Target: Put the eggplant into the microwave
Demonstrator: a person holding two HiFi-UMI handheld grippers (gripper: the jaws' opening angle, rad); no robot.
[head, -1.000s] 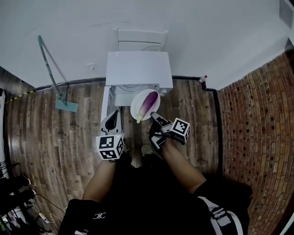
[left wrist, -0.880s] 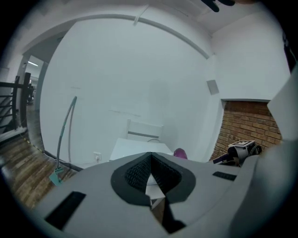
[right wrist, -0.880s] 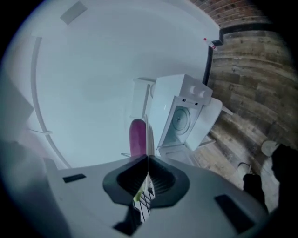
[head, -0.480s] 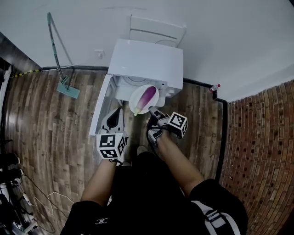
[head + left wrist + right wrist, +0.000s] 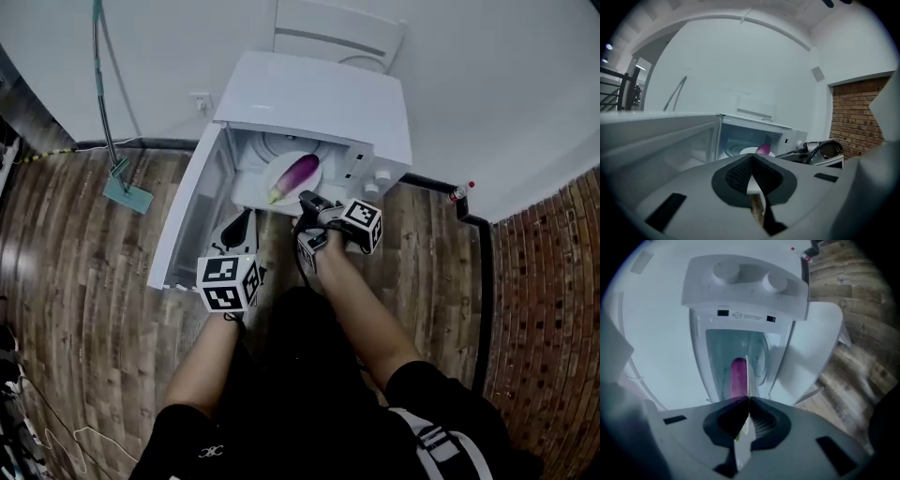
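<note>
Clamping plate [image 5: 279, 169] w/ eggplant [image 5: 298, 174] at open microwave [image 5: 309, 94]: R gripper [image 5: 306, 198]; L gripper [image 5: 241, 222] jaws together; wood floor [image 5: 75, 262].

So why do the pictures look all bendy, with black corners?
Head view: a wide lens curves the wall and floor; the microwave looks sharp. Left gripper view: dark corners, close jaws look soft. Right gripper view: dark corners too, the floor smears, the eggplant on its plate looks clear.
</note>
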